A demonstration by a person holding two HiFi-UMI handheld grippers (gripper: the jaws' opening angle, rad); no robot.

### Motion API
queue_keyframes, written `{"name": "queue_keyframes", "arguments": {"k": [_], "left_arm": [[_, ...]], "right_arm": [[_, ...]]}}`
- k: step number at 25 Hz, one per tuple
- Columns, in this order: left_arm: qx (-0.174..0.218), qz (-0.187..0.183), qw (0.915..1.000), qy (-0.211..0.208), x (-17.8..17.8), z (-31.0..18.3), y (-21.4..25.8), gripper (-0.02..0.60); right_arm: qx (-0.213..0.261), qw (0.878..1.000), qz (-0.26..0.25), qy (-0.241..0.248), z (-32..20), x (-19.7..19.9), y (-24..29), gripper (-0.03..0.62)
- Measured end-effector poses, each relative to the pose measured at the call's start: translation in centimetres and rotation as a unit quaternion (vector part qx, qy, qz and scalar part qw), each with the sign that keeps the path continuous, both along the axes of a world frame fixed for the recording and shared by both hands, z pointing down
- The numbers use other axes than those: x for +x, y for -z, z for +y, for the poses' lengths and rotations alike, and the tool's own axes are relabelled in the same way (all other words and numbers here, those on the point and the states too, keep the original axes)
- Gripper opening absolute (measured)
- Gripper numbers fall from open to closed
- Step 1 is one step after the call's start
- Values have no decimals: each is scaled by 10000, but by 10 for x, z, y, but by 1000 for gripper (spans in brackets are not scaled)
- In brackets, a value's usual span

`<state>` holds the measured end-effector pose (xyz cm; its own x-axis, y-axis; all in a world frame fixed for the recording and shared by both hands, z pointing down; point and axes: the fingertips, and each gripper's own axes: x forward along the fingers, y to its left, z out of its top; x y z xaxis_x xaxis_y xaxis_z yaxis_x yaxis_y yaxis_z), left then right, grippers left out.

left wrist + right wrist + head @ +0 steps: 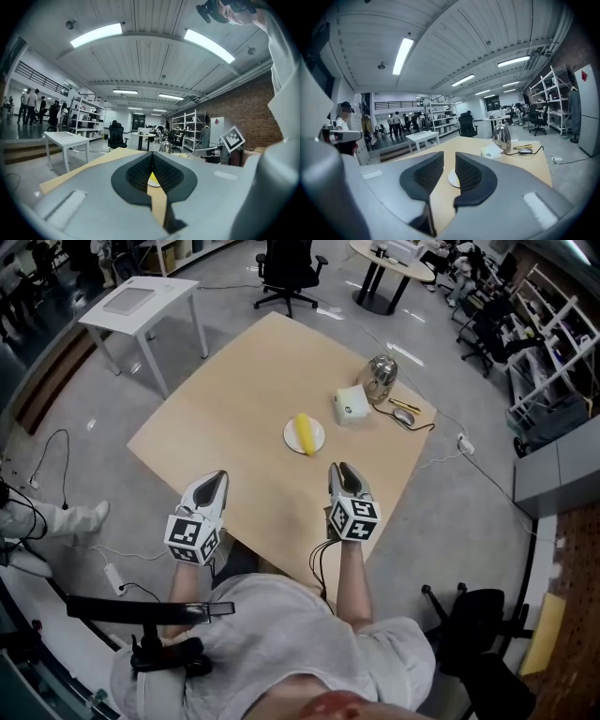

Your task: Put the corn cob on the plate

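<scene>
The yellow corn cob (305, 434) lies on a small white plate (290, 435) near the middle of the tan table (216, 418). Both grippers hover over the table's near edge, well short of the plate. My left gripper (216, 479) has its fingertips touching, with nothing in them. In the left gripper view, a sliver of the corn cob (153, 178) shows below the meeting tips of the left gripper (152, 157). My right gripper (344, 470) stands narrowly open and empty. In the right gripper view, the plate (453, 178) shows through the gap of the right gripper (449, 157).
Beyond the plate are a white box (351, 404), a shiny metal kettle (380, 377), a mouse (404, 416) with its cable and a yellow pen (405, 405). A white side table (141, 301) and a black office chair (286, 273) stand on the floor farther off.
</scene>
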<state>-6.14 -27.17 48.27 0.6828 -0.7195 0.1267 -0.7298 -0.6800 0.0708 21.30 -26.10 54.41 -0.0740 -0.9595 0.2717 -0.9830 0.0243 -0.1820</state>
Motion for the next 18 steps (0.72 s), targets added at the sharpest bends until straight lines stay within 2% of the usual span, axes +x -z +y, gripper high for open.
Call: {"name": "queue_keyframes", "arguments": {"k": [4,18], "left_arm": [[36,7,10000,-55,6,5,4,20],[97,84,9995,-286,17,9,16,20]], "right_arm": [[268,9996,-29,-119,21,6,12,57],[522,9984,3,-225,71,-2,25,8]]}}
